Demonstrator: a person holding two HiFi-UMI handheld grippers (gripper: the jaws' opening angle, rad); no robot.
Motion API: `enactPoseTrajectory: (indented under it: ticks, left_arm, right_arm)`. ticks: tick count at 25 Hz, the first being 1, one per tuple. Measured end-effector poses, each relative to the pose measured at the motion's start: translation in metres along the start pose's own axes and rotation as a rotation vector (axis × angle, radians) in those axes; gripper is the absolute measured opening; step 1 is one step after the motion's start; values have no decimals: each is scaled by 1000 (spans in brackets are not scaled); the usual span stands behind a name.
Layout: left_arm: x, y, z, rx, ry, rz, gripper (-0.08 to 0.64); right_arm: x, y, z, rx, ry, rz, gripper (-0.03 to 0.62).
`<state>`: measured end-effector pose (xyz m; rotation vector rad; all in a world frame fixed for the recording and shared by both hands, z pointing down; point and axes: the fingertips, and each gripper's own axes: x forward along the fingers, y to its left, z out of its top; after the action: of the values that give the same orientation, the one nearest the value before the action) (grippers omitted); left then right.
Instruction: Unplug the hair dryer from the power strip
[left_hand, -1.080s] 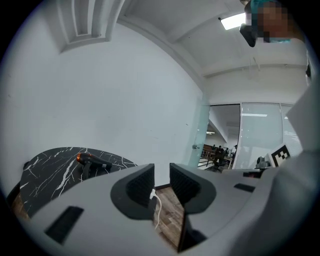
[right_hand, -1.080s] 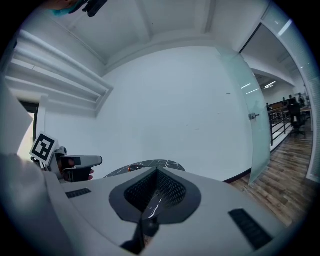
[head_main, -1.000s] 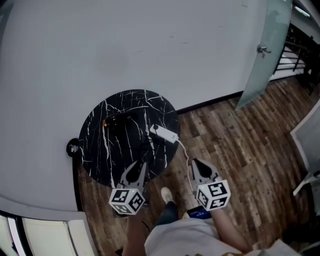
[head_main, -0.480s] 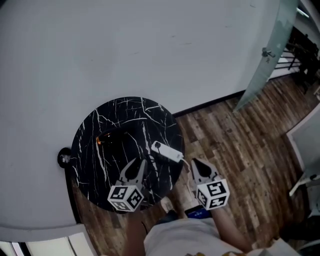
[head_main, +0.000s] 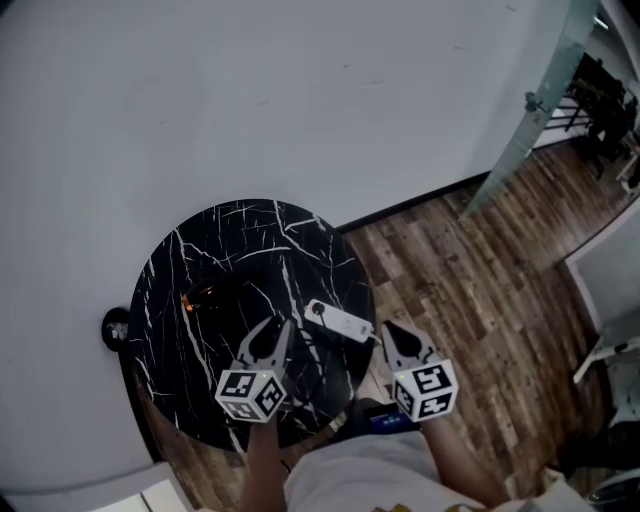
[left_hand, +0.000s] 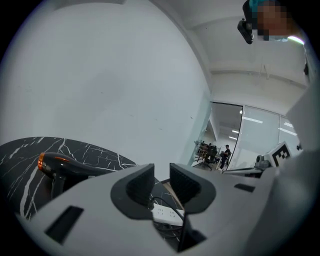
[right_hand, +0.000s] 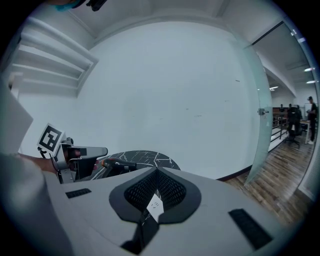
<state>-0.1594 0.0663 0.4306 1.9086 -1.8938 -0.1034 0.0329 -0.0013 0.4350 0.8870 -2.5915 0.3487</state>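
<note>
A black hair dryer (head_main: 208, 296) with an orange glow at its end lies on the round black marble table (head_main: 230, 240). A white power strip (head_main: 338, 321) lies near the table's right edge. My left gripper (head_main: 271, 330) hovers over the table's near part, open and holding nothing, with the strip just to its right. In the left gripper view the dryer (left_hand: 64, 167) lies to the left, and the strip (left_hand: 167, 215) with a dark cord shows below my open left gripper (left_hand: 161, 174). My right gripper (head_main: 392, 331) is shut and empty, just off the table's right edge; the right gripper (right_hand: 156, 169) faces the dryer (right_hand: 118, 162).
The table stands against a white wall (head_main: 300, 90) on wood flooring (head_main: 470, 290). A glass door (head_main: 528, 110) stands open at the upper right. A small round black fitting (head_main: 115, 326) sits left of the table by the wall. The person's legs are below.
The table, dryer and power strip have drawn nearer to both grippers. The left gripper now stands further over the tabletop and the right one beside the strip. Neither gripper's jaws changed.
</note>
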Motion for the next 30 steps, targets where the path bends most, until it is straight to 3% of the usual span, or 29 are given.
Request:
enactPoseTrajectory:
  ticks: [6,10,22,30]
  left_arm:
    - [15,4,-7,15,29,-18,97]
    - [20,9,-8,-4,25,-9,2]
    - [33,19,-11,9,52,16,2]
    - [46,14,-20,59,91,-37,2]
  right_arm:
    - [9,-10,-6,53,12,-35,-3]
    - [12,-6,0,75,-10,-27,-3]
    - [28,-12,3,62,11,-18,-3]
    - [40,-17,-6,41,48,-9,-3]
